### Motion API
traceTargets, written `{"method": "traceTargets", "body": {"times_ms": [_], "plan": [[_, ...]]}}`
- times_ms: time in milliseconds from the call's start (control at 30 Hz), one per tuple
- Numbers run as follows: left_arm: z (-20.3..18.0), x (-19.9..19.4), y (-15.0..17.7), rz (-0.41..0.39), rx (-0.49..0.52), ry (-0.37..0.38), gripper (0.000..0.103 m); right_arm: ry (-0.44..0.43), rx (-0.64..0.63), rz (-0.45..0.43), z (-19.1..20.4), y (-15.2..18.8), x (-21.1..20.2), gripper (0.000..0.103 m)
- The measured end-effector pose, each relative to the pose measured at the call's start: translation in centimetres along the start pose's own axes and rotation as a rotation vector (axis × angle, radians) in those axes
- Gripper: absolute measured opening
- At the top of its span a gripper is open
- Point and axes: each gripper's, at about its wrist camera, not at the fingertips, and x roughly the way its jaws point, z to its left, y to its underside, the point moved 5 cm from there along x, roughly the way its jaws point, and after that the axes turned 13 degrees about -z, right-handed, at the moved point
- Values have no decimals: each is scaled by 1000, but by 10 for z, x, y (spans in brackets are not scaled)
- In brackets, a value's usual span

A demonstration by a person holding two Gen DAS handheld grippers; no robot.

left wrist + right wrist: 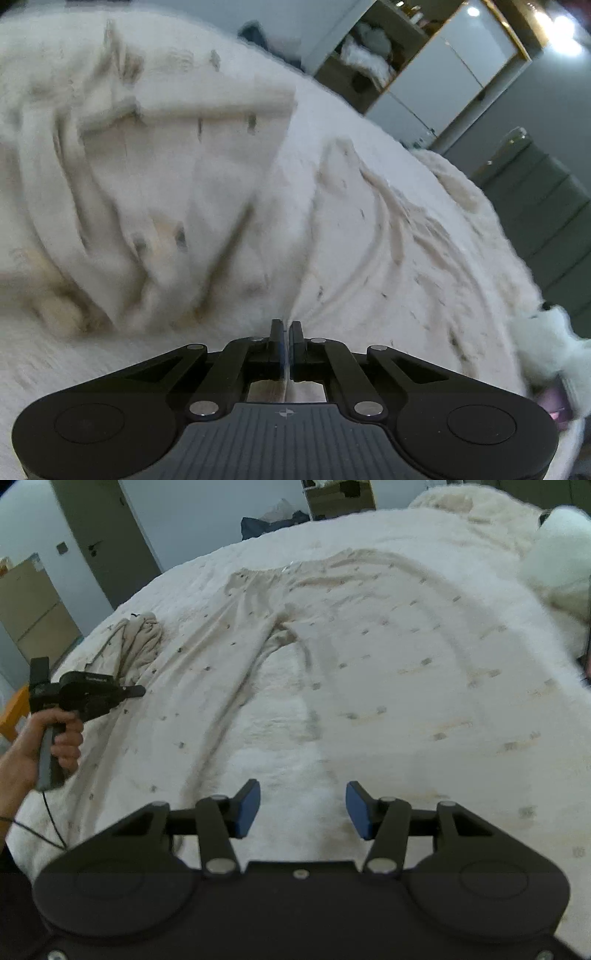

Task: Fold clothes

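Observation:
Cream pyjama trousers [406, 657] with small dark marks lie spread on a white fluffy bed cover [280, 760], waistband at the far side and both legs running toward me. In the right wrist view a hand holds my left gripper [137, 691] low over the left trouser leg [207, 686]. In the left wrist view my left gripper [286, 326] is shut on a pinch of that trouser fabric [332, 258], and creases run into the fingertips. My right gripper [303, 808] is open above the bare cover between the two legs, with nothing between its blue pads [246, 812].
A second cream garment [140, 642] lies bunched at the bed's left side. A white plush toy [554, 554] and a rumpled blanket [461, 502] sit at the far right. Beyond the bed stand a door [103, 535], a dark bag [273, 520] and open shelves [369, 62].

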Motion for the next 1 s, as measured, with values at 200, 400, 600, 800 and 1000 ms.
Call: {"method": "traceTargets", "body": {"times_ms": [200,400,600,800,1000], "plan": [[-25,-11,0,-6,133,-14,28,-38,37,8,14,-5,29,50],[-22,-35,-8,-34,97,2,36,-28,-73,-56,19,-62,81,50],[-23,-26,1,12,100,22,37,-55,-113,-136,46,-159,184,50],[-21,-10,9,52,134,28,37,-16,18,-72,40,-260,313,46],[-15,4,7,73,162,28,37,62,-192,-12,36,-327,399,48]]}}
